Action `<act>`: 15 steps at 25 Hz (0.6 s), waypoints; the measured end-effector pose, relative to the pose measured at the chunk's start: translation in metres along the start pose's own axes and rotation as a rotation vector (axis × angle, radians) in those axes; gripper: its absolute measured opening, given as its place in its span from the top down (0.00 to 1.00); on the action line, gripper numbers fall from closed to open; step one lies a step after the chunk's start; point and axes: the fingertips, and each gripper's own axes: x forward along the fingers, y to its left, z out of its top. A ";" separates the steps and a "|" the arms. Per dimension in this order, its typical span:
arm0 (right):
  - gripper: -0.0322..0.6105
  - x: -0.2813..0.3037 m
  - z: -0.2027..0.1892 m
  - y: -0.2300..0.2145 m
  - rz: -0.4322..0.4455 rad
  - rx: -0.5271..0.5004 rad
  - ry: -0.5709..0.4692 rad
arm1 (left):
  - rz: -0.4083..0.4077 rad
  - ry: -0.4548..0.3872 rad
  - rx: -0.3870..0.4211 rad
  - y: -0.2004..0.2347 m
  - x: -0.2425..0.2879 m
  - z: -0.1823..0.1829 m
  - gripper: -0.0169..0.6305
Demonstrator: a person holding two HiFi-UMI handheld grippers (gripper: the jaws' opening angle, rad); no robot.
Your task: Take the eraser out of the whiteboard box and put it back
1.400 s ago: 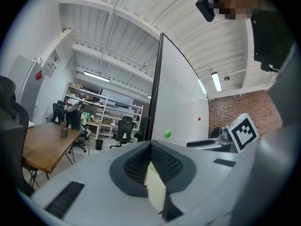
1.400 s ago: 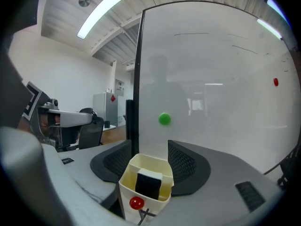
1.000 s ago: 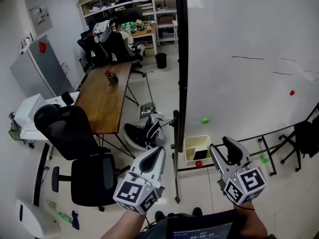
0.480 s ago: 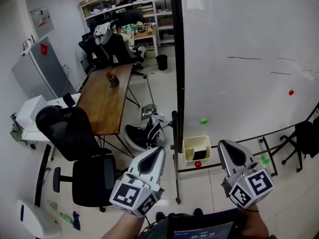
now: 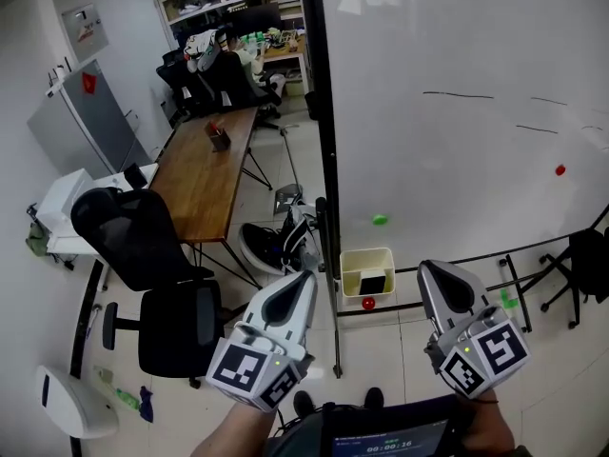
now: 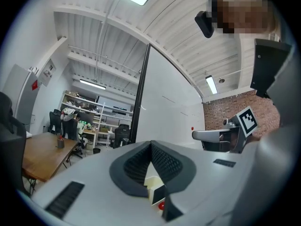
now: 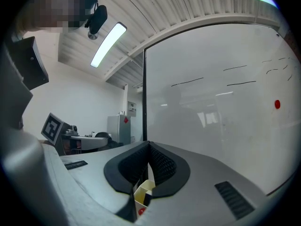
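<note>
Head view: left gripper (image 5: pixel 303 284) and right gripper (image 5: pixel 430 272) are both near the body, jaws together, nothing in either. The small cream open-top plastic box (image 5: pixel 348 272) sits at the lower left corner of the large white whiteboard (image 5: pixel 457 141), farther out than both tips and between them. The dark block eraser (image 5: pixel 373 282) is inside it, untouched, with a round red magnet (image 5: pixel 368 304) just below. Left gripper view: pads meet at the tip, and box and eraser show only through the slot under them. Right gripper view: same, pads touching, box low and centred, well apart from the tips. Risks, as I judge them: going in closed just shoves the eraser deeper or knocks the box, so one gripper must open first. The box is narrow, so open jaws may straddle a wall instead of the eraser. How the box is fixed isn't visible, so a hard pull could tip or unhook it. The black upright frame post (image 5: pixel 317 131) stands just left of the box, and the left gripper could clip it.
</note>
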 end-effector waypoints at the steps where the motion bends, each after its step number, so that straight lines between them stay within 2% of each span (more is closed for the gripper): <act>1: 0.93 -0.004 -0.001 -0.007 0.007 0.003 0.002 | 0.008 0.005 -0.002 -0.007 0.003 -0.003 0.94; 9: 0.93 -0.048 -0.009 -0.050 0.085 0.025 0.004 | 0.060 0.031 -0.012 -0.075 0.021 -0.027 0.94; 15: 0.93 -0.081 -0.004 -0.051 0.085 0.025 -0.008 | 0.035 0.009 0.009 -0.113 0.015 -0.021 0.94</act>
